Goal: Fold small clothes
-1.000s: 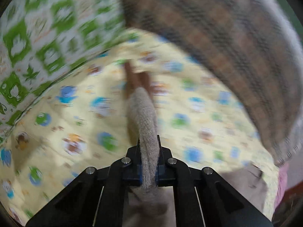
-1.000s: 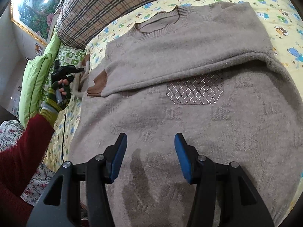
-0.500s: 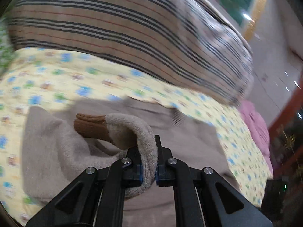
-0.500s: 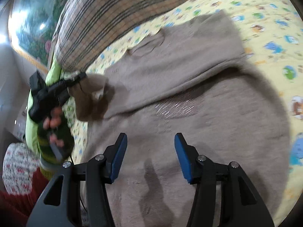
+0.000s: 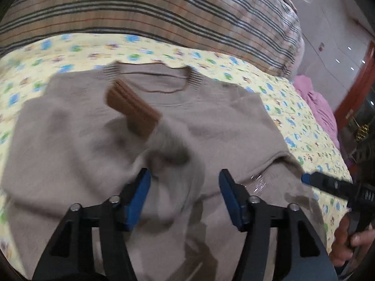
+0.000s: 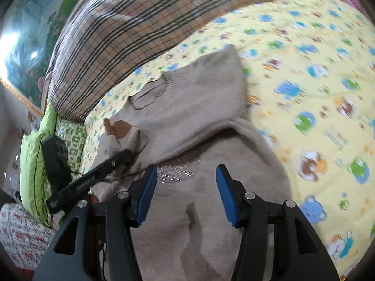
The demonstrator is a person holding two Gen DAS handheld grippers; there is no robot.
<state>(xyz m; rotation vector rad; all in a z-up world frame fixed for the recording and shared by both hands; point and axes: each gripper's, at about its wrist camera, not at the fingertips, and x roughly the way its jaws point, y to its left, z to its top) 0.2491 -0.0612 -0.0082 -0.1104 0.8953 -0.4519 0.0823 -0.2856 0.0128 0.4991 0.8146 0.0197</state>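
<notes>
- sweater is lying flat on the bedsheet, neckline pointing toward the big pillow behind it
- one sleeve is lying folded across the chest, its cuff sitting just below the collar
- left gripper is hovering over the sweater's left half, right gripper over its lower part

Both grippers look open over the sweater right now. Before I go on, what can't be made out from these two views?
- Sweater hem: cut off by the bottom edge and hidden behind the left gripper in the left wrist view.
- Sleeve with the brown cuff: motion-blurred, so whether it lies flat is unclear.
- Sparkly patch: partly covered by the folded sweater top in the right wrist view, behind the right gripper.
- Other sleeve: not visible in either view.
</notes>
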